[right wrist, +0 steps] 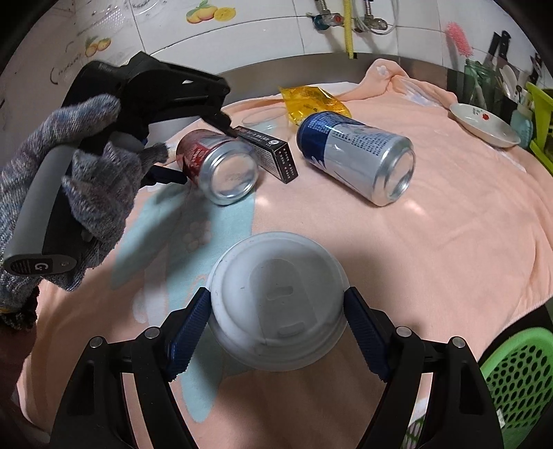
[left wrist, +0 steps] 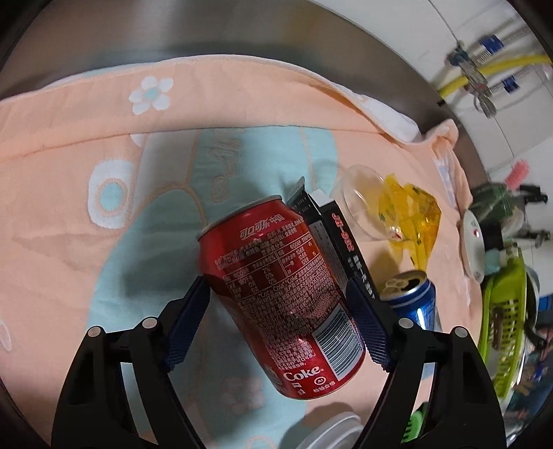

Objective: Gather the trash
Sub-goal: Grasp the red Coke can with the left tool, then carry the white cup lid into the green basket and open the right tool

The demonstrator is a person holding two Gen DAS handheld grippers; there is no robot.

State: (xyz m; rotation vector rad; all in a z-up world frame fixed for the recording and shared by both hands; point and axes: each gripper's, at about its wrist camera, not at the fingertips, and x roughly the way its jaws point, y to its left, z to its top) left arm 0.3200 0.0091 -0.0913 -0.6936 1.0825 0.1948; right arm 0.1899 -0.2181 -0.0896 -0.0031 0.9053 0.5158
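Trash spread: on the peach towel we see five pieces of trash lying and one lidded cup held; in the right wrist view they cluster from 10 to 1 o'clock of the cup.
Towel edges: its far hem meets the steel wall at 12 o'clock; at 3 o'clock it runs to a white dish and green baskets. We see bare towel between the cup and the cans.
Blue can: lies on its side, long axis running 10 to 4 o'clock in the right wrist view, base toward us, well apart from the red can.
Red can: lies on its side; in the left wrist view its long axis runs 11 to 5 o'clock, Coke end nearest us. At 2 o'clock it touches the black box.
Black box: long, flat, axis 10 to 4 o'clock, against the red can.
Yellow wrapper: crumpled at 1 o'clock of the red can, beside a clear plastic cup on its side.
White lidded cup: lid faces us.
Left gripper: we hold it in a gloved hand; the fingers press both sides of the red can.
Right gripper: pads clamp the cup under its lid rim.
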